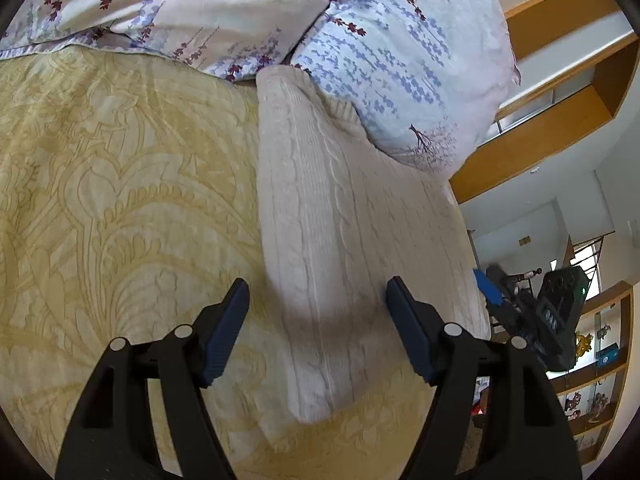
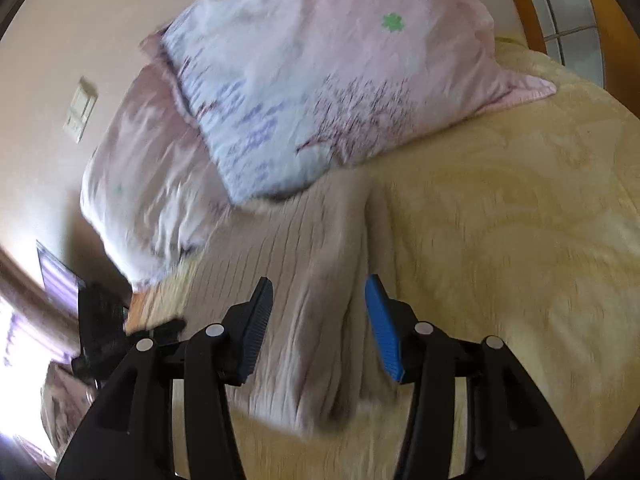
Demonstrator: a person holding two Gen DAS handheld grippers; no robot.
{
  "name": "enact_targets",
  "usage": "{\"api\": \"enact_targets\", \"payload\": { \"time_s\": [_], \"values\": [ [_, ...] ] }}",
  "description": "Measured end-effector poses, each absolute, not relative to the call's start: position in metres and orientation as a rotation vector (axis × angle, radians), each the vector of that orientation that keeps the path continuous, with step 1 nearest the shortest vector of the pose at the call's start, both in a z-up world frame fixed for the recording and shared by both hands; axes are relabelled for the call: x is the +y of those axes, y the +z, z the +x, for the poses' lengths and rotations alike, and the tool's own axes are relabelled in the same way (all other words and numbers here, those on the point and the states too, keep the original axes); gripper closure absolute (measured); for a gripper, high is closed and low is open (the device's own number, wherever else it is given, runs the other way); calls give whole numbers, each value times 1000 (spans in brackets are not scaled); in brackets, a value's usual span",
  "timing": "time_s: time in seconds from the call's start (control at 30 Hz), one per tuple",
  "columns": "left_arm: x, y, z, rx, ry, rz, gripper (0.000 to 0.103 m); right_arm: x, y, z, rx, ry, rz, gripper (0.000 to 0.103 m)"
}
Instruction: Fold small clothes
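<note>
On the bed, seen from our left wrist, a yellow patterned bedspread (image 1: 120, 184) covers the surface, and two floral pillows (image 1: 392, 60) lie along its far edge. A cream cable-knit sweater (image 1: 340, 232) lies lengthwise near the bedspread's right edge, its far end touching the pillows. Our left gripper (image 1: 316, 304) hovers above the sweater's near fold, jaws spread apart and empty. Beyond the right edge we see wooden shelving (image 1: 560, 120) and white walls.

From our right wrist the picture is blurred. Our right gripper (image 2: 318, 308) straddles a raised fold of the sweater (image 2: 320, 280), jaws released and clear of it. Pillows (image 2: 320, 92) lie at the far edge, against a beige wall (image 2: 92, 12) with a switch plate (image 2: 80, 108).
</note>
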State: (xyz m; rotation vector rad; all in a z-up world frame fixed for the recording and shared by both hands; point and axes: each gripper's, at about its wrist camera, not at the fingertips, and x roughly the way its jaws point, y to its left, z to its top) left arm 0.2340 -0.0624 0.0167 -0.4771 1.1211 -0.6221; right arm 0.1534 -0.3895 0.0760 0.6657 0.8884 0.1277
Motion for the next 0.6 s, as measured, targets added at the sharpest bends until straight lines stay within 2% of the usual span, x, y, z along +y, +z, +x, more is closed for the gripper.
{"api": "enact_targets", "payload": {
  "time_s": [0.13,0.17,0.2,0.23,0.43,0.6],
  "values": [
    [-66,12,228,1137,-626,-469,32,-374,68,142,939,112,600,55],
    [-67,11,227,1140,-622,-463,32,-370,65,141,950,104,583,71],
    [-68,11,227,1142,-619,-461,32,-367,63,143,951,105,577,81],
    [-68,11,226,1143,-617,-460,32,-366,61,143,944,107,574,87],
    [-68,13,222,1137,-631,-438,32,-380,88,125,793,38,578,93],
    [-74,7,220,1159,-642,-431,32,-381,51,136,949,-95,516,93]
  ]
}}
